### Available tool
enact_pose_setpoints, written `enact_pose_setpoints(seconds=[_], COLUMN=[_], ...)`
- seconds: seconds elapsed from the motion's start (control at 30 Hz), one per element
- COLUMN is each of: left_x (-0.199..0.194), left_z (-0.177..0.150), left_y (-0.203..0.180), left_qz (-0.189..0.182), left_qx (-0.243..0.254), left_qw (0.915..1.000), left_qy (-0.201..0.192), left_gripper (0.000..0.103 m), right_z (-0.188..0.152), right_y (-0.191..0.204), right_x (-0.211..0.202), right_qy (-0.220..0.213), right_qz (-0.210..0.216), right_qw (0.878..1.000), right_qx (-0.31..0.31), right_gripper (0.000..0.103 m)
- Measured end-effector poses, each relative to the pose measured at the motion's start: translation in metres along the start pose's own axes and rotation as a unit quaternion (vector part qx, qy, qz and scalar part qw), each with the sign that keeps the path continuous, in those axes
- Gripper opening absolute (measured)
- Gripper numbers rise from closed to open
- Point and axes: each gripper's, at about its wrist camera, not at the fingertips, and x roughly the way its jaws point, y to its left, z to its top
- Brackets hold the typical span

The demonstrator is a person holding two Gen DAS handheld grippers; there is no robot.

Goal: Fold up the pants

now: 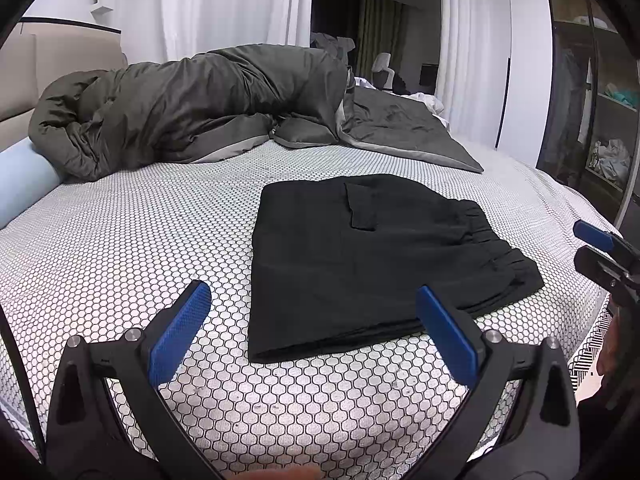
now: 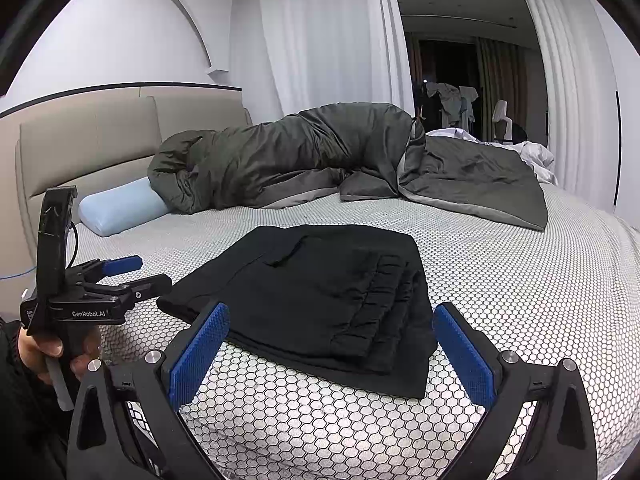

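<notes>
The black pants (image 1: pixel 360 264) lie folded into a compact stack mid-frame on the bed (image 1: pixel 120 240) — just ahead of both empty, wide-open tongs, left tongs (image 1: pixel 316 332) nearer the folded edge, right tongs (image 2: pixel 332 356) nearer the waistband — so folding looks finished.

Black pants (image 2: pixel 320 292) folded into compact stack, lying flat on bed (image 2: pixel 500 280) with honeycomb-pattern sheet, elastic waistband to right. Right hand-held gripper (image 2: pixel 332 354) near, blue pads spread wide apart, holding nothing, just short of stack's near edge. Left hand-held gripper (image 2: pixel 140 270) at left, beside pants, jaws parted, empty. Far: dark grey duvet (image 2: pixel 320 160) bunched; light blue pillow (image 2: pixel 120 210) by beige headboard (image 2: pixel 88 144).
</notes>
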Motion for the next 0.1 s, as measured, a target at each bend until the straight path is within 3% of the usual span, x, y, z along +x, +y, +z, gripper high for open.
enact_pose_setpoints(seconds=[0.1], left_x=[-0.0019], left_z=[0.0], left_y=[0.0003], left_qz=[-0.002], left_qx=[0.002], left_qw=[1.0], left_qy=[-0.001], left_gripper=[0.102], right_z=[-0.0009], right_y=[-0.0004], right_x=[0.0001], right_qy=[0.001], right_qz=[0.001], right_qw=[1.0], right_qx=[-0.002], right_gripper=[0.103])
